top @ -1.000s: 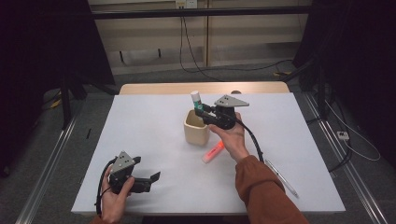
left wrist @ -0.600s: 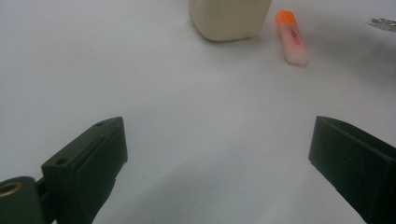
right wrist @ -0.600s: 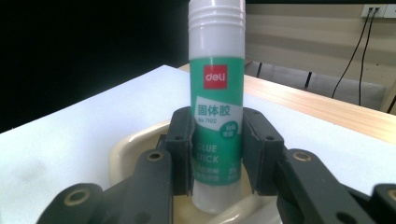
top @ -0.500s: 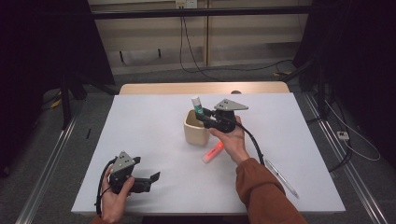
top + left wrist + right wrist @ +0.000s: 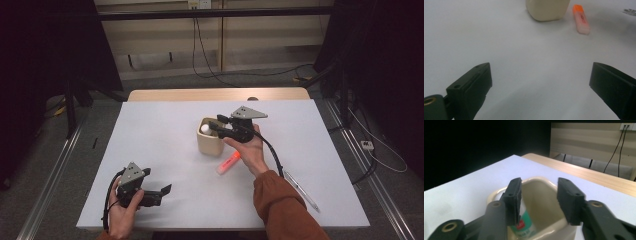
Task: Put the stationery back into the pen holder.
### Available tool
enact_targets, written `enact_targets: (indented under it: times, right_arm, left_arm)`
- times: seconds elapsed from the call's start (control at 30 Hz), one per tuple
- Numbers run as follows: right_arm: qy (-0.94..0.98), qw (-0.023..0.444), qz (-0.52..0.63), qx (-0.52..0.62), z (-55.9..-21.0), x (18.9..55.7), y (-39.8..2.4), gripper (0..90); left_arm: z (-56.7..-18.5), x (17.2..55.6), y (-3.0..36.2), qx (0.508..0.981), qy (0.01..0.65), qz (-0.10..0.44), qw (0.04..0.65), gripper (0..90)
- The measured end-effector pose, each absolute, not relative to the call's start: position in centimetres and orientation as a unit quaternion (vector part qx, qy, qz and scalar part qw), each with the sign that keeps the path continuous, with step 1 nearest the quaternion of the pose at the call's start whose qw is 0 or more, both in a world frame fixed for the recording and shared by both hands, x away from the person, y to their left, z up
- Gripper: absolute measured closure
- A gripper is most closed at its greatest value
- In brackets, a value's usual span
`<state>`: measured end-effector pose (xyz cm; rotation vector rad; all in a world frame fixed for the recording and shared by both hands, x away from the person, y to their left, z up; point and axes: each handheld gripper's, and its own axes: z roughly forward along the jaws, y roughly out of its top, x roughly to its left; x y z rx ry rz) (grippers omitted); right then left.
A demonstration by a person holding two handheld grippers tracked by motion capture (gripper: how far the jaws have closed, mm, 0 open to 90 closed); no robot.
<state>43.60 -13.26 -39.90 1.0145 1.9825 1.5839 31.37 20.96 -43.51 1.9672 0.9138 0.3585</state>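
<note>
white green-labelled tube [image 5: 525, 222] stands inside cream cup [image 5: 206, 145].

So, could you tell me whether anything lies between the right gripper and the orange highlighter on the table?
Nothing visible does: the right gripper is above the cup, and the highlighter lies on bare table beside it.

A cup [image 5: 209, 144] stands near the middle of the table [image 5: 165, 130], slightly toward the far edge, with a glue stick [image 5: 204, 129] inside it. A highlighter [image 5: 228, 163] lies just beside the cup, toward the near right. A pen [image 5: 300, 190] lies near the right near corner.
</note>
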Motion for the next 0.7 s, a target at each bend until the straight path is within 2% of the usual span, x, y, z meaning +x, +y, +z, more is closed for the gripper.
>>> enact_targets:
  times: [0.43,0.7]
  right_arm:
    - [0.716,0.211,0.556,0.366,-38.3,42.6,-14.6,21.4]
    - [0.719,0.213,0.531,0.394,-37.8,41.6,-17.2,14.8]
  left_arm:
    - [-43.5,31.4,20.9,0.798,0.369,0.144,0.454,4.3]
    - [-43.5,31.5,20.8,0.8,0.365,0.145,0.453,4.3]
